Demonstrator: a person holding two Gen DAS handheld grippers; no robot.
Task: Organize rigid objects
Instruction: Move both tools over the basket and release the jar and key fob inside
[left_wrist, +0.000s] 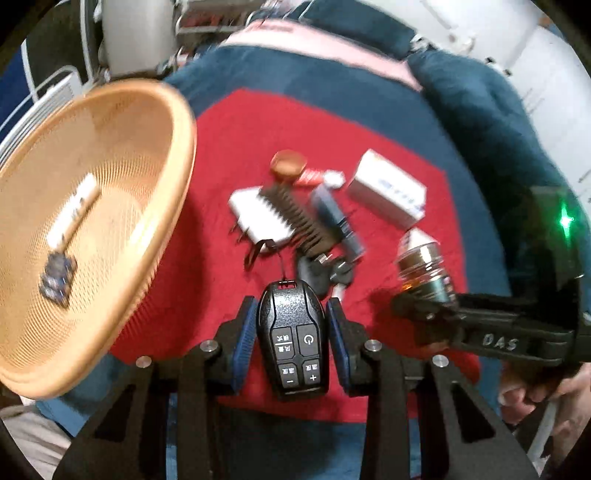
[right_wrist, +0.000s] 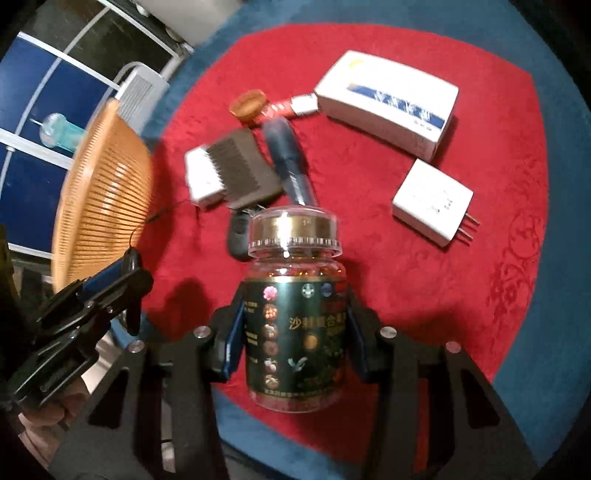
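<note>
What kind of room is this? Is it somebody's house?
Probably a home, though I can't be sure. A red and blue patterned cloth covers the surface, strewn with everyday bits: a wall plug, a comb and a woven basket. A white heater-like appliance stands behind.

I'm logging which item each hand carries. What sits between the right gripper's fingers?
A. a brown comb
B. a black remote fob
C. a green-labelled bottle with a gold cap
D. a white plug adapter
C: in the right wrist view the right gripper has its blue pads against the sides of the bottle, while the remote fob is in the left gripper.
</note>
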